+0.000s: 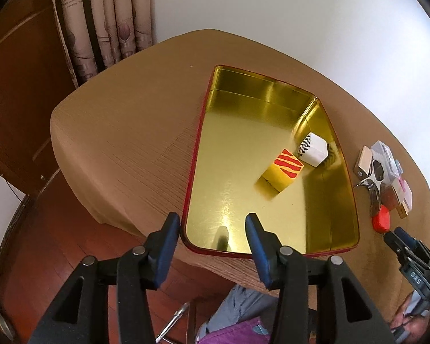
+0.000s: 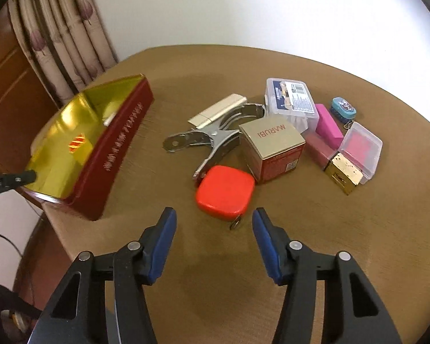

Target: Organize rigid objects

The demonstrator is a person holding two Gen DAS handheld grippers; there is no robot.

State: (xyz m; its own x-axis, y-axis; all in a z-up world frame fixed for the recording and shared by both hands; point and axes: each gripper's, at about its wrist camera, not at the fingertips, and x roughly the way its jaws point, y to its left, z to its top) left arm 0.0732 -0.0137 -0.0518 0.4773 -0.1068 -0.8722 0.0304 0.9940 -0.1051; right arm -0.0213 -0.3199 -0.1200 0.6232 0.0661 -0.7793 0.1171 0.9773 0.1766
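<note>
A red tin with a gold lining lies open on the brown table. Inside it are a yellow box with red stripes and a white box with a black zigzag. My left gripper hangs open over the tin's near left corner, one finger outside the rim and one over the gold floor, nothing gripped. My right gripper is open just short of a red tape measure, not touching it. The tin lies to its left.
Behind the tape measure lie a MARUBI carton, a metal clip, a champagne case, a clear labelled box, pink blocks, a clear pink case, a gold cube and a blue keychain. A curtain hangs at the far left.
</note>
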